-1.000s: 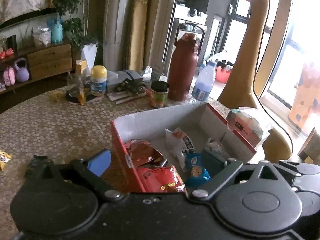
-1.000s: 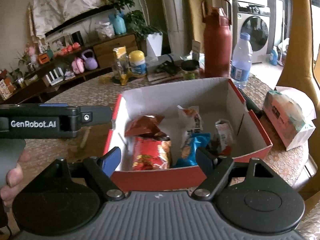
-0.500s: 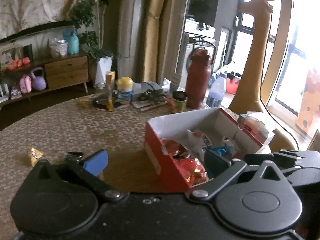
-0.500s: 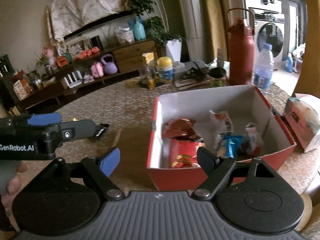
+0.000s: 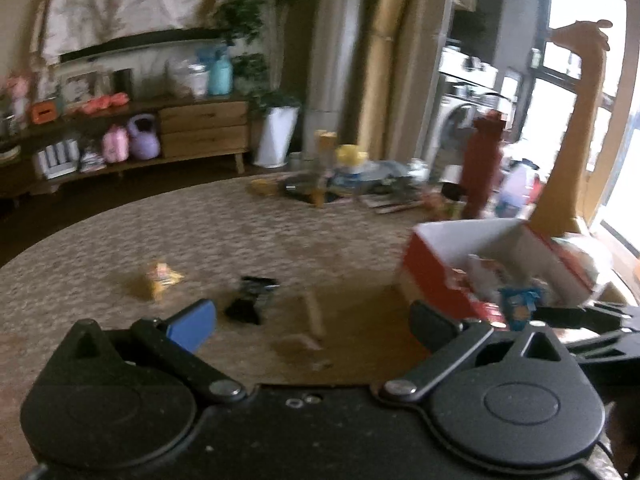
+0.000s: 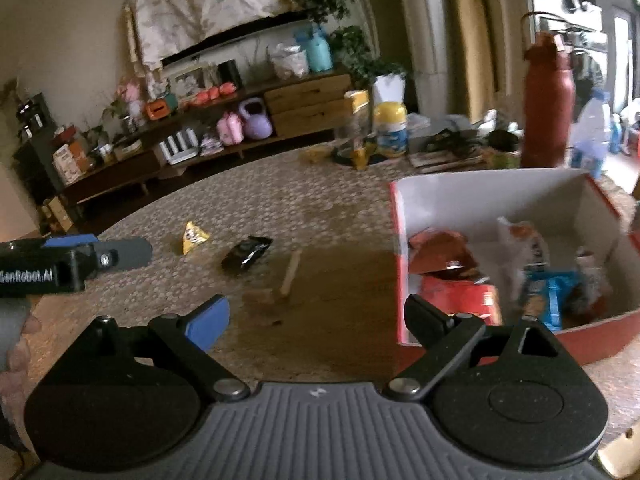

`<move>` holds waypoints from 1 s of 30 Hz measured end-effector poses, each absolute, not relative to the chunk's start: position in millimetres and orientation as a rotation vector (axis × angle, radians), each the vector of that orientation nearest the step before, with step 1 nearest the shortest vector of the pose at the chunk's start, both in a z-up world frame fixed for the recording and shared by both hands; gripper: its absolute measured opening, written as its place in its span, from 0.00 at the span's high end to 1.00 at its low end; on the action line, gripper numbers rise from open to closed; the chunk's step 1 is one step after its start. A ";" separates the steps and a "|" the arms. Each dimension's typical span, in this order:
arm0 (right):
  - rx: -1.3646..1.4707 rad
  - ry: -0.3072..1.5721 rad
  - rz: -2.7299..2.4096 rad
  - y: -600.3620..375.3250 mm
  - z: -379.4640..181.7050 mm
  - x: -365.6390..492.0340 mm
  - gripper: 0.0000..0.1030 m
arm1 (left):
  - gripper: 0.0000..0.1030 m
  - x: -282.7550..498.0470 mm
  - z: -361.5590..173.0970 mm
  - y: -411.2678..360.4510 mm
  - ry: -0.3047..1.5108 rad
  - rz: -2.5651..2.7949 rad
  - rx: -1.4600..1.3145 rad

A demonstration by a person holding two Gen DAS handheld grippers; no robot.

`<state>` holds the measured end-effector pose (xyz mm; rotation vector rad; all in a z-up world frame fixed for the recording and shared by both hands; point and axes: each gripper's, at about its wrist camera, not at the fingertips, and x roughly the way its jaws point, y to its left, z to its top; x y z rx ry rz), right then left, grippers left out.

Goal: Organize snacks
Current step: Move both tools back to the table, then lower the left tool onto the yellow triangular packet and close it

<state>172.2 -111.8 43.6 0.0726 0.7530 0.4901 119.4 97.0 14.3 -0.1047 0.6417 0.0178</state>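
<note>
Pebble-patterned cloth covers a round worktop (image 6: 280,200) in a living room; behind it a low wooden sideboard (image 6: 308,104) runs along the wall, crowded with small bright items, with a potted plant (image 6: 384,76) at its end and tall curtains beyond. Along the worktop's far edge stand a dark red flask (image 6: 548,100), a clear water bottle (image 6: 592,132), a yellow-lidded tub (image 6: 390,128) and a scatter of papers.

At the right edge sits the red box (image 6: 500,204) with white inner walls — inside lie red snack bags, a blue packet and a white one, jumbled together. Out on the open cloth, well apart from the box, lie a yellow snack packet (image 6: 194,236) and just beside it a black snack packet (image 6: 246,254). A bare brown patch of worktop shows between them and the box, with a small stick (image 6: 290,272) on it.

The right gripper (image 6: 316,320) hangs over that bare patch, its jaws opening with nothing between them. The left gripper (image 5: 310,318) is spread wide and empty too, hovering at the near edge; in the right wrist view it juts in from the left, a hand (image 6: 18,344) partly visible below it.

The left wrist view is smeared by motion — labels on the packets cannot be read, and the box's right side is cut off in both views.
</note>
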 end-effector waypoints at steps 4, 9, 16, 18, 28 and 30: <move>0.056 0.766 0.526 -90.1 34.3 181.2 0.08 | 0.00 129.8 10.6 132.1 0.649 0.092 -0.129; 0.020 0.777 0.552 -64.7 21.7 190.7 0.08 | 0.00 149.3 3.3 173.5 0.661 0.195 -0.157; -0.014 0.805 0.581 -38.3 -1.4 204.6 0.08 | 0.00 178.0 -11.1 215.6 0.676 0.279 -0.187; -0.022 0.816 0.584 -32.0 -8.5 209.1 0.08 | 0.00 187.4 -16.3 225.3 0.686 0.296 -0.201; -0.103 0.855 0.615 -1.2 -42.0 229.3 0.18 | 0.00 234.6 -47.7 258.0 0.724 0.353 -0.277; -0.107 0.871 0.615 4.8 -49.9 234.7 0.25 | 0.01 244.0 -55.0 261.7 0.732 0.363 -0.277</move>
